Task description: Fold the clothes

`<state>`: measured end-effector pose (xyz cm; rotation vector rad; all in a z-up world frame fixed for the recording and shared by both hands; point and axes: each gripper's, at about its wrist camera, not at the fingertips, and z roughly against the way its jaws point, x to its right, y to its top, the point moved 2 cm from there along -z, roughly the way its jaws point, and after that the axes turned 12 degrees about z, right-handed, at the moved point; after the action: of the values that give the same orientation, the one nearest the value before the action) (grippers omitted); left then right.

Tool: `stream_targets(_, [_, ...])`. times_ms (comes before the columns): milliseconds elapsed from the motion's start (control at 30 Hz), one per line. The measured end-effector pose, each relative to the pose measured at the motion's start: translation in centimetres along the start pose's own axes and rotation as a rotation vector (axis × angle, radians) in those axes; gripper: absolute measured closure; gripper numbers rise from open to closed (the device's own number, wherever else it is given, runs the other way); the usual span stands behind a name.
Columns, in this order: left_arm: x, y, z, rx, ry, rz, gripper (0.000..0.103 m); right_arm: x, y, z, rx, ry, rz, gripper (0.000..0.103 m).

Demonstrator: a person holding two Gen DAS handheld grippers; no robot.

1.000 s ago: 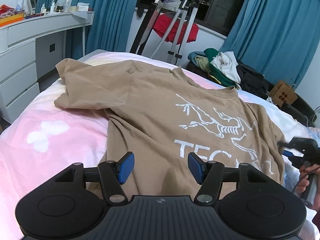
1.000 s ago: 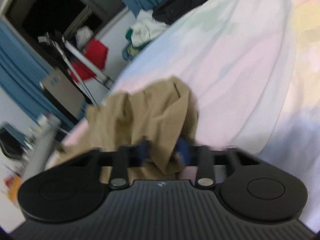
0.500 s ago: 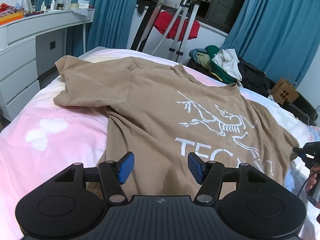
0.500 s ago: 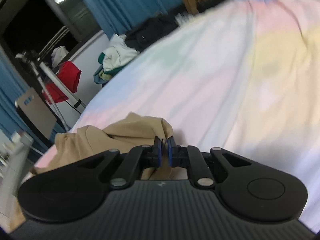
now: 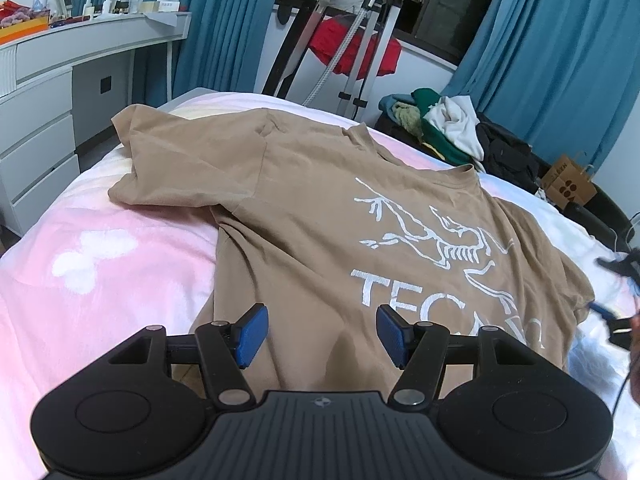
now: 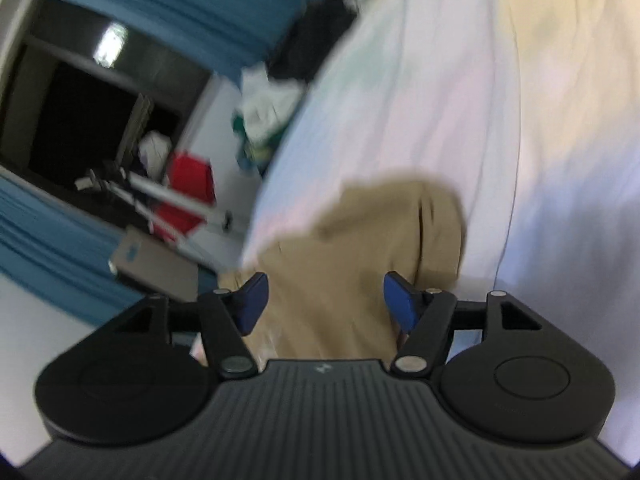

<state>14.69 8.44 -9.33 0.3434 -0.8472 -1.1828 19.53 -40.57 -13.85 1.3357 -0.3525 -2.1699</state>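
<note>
**Spreading a tan T-shirt flat on the bed, ready for its first fold**

Item: tan T-shirt (image 5: 320, 216), short-sleeved, soft matte knit, white line-drawn skeleton print with block lettering facing up. It lies across the bed (image 5: 120, 280), collar toward the far side and hem toward the left wrist camera. One sleeve (image 5: 188, 156) is laid out flat toward the dresser; the other sleeve (image 6: 404, 220) sits rumpled with a lengthwise crease near the opposite edge. Judged purpose of the layout: a garment opened flat, print up, gives straight lines to fold along.

Support: bed cover, fleecy and pastel, pink with white blotches shading to pale blue and yellow. Its give probably lets fabric bunch under a pinch.

Left gripper (image 5: 322, 336): blue ribbed pads set wide apart, holding nothing, poised over the hem region as though to take that edge.

Right gripper (image 6: 324, 300): jaws likewise spread wide and empty, hovering just above the rumpled sleeve. This view is motion-blurred, so contact with the cloth cannot be confirmed.

Surroundings: white dresser (image 5: 40, 120), blue curtains (image 5: 560, 60), a clothes pile (image 5: 448, 124) beyond the bed.

Progress, judged: no fold made yet.
</note>
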Motion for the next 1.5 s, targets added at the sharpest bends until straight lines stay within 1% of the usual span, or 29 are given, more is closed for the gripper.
stream_targets(167, [0.0,-0.1,-0.3,-0.013,0.001,0.012,0.040,3.1,-1.7,-4.1,-0.010,-0.036,-0.092,0.037])
stream_targets(200, [-0.1,-0.1,-0.4,-0.017,0.002,0.014,0.040,3.3,-1.6,-4.5,0.028,-0.012,-0.108,0.035])
stream_targets(233, [-0.1,-0.1,-0.5,-0.020,0.002,0.018,0.040,3.5,-1.5,-4.9,0.066,0.013,-0.125,0.030])
stream_targets(300, [-0.1,-0.1,-0.7,-0.026,0.000,0.023,0.040,2.8,-0.8,-6.0,0.134,0.101,-0.107,0.024])
stream_targets(333, [-0.2,-0.1,-0.9,-0.026,0.000,0.024,0.040,2.3,-0.5,-6.7,0.150,0.136,-0.075,0.024])
stream_targets(400, [-0.4,0.0,-1.3,-0.031,0.003,0.033,0.040,1.1,0.4,-8.4,0.146,0.170,0.015,0.024])
stream_targets(433, [-0.5,0.1,-1.5,-0.037,0.003,0.044,0.040,0.6,0.5,-9.2,0.146,0.153,0.059,0.024])
stream_targets(500, [-0.7,0.2,-2.0,-0.047,0.002,0.067,0.040,0.0,0.7,-10.8,0.164,0.077,0.129,0.026])
stream_targets(567, [-0.7,0.4,-2.4,-0.044,0.008,0.070,0.040,-0.5,0.9,-11.6,0.202,0.032,0.167,0.036])
stream_targets(600, [-0.6,0.5,-2.5,-0.041,0.009,0.068,0.040,-0.8,1.0,-11.9,0.209,-0.004,0.188,0.057])
stream_targets(633, [-0.6,0.7,-2.6,-0.039,0.008,0.072,0.040,-0.9,1.1,-12.0,0.208,-0.046,0.201,0.083])
stream_targets(667, [-0.7,0.9,-2.6,-0.038,0.007,0.078,0.040,-1.0,1.2,-12.0,0.206,-0.088,0.214,0.087])
stream_targets(767, [-1.0,1.4,-2.4,-0.038,-0.003,0.115,0.040,-1.7,1.5,-10.8,0.258,-0.123,0.260,0.090])
stream_targets(800, [-1.2,1.5,-2.2,-0.034,-0.005,0.125,0.040,-2.7,1.7,-10.4,0.281,-0.152,0.310,0.090])
stream_targets(900, [-1.5,2.0,-1.4,-0.020,-0.013,0.143,0.040,-7.1,1.7,-9.6,0.344,-0.249,0.495,0.091])
stream_targets(1033, [-2.0,2.7,-0.2,0.014,-0.019,0.163,0.040,-14.4,-1.3,-9.0,0.440,-0.323,0.783,0.091])
stream_targets(1100, [-2.4,2.9,0.2,0.025,-0.014,0.178,0.040,-17.7,-3.6,-9.5,0.439,-0.298,0.910,0.090])
stream_targets(1200, [-3.1,3.2,0.5,0.032,-0.010,0.209,0.040,-21.9,-8.0,-11.8,0.389,-0.274,1.071,0.090])
stream_targets(1233, [-3.4,3.3,0.5,0.031,-0.010,0.218,0.040,-22.9,-9.5,-12.4,0.363,-0.253,1.106,0.090])
stream_targets(1333, [-3.9,3.4,0.5,0.034,-0.003,0.228,0.040,-24.6,-14.1,-14.9,0.249,-0.221,1.172,0.090])
stream_targets(1400, [-4.1,3.4,0.5,0.036,0.000,0.233,0.040,-24.9,-16.2,-16.3,0.176,-0.209,1.184,0.089])
stream_targets(1467, [-4.2,3.4,0.4,0.037,0.000,0.231,0.040,-24.9,-17.4,-17.5,0.119,-0.207,1.192,0.087])
stream_targets(1500, [-4.2,3.3,0.4,0.037,-0.001,0.227,0.040,-24.9,-17.5,-18.1,0.078,-0.200,1.192,0.083])
